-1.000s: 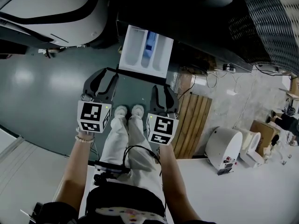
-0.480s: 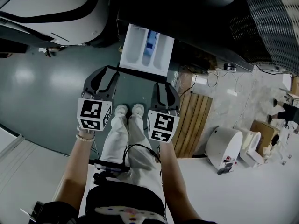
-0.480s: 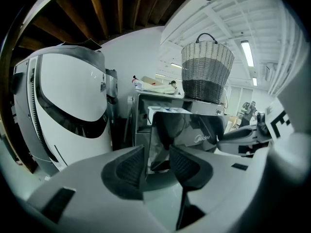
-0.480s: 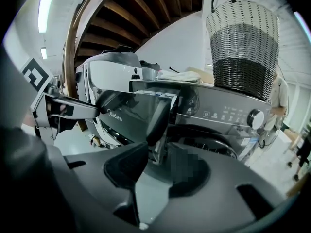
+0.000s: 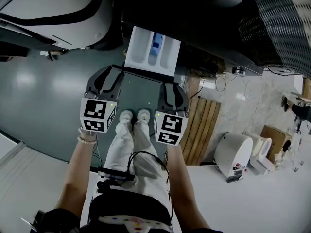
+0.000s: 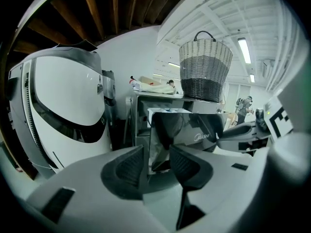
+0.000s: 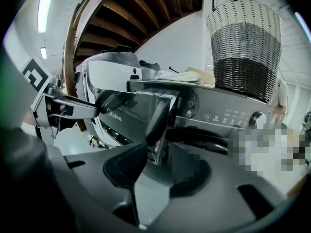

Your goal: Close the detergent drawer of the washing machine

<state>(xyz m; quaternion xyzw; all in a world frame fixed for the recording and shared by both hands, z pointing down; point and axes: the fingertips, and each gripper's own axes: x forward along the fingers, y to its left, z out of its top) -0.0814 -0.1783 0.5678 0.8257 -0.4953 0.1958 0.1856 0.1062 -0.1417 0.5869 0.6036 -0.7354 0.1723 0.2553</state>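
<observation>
— The detergent drawer (image 5: 141,50)?
— White plastic inside; its front panel (image 6: 194,130) is glossy and dark.
— Upper right, that basket (image 7: 245,47)?
— Rough woven wicker. The floor (image 5: 43,91) is smooth — shiny.

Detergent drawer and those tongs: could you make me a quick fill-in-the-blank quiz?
The detergent drawer stands ___, not shut.
Its middle compartment looks ___.
A wicker ___ sits atop the washing machine.
The left tongs grip ___.
Missing words: open; blue; basket; nothing.

Grey floor (image 5: 43,96), washing machine (image 7: 228,111), wooden pallet (image 5: 201,130)
</observation>
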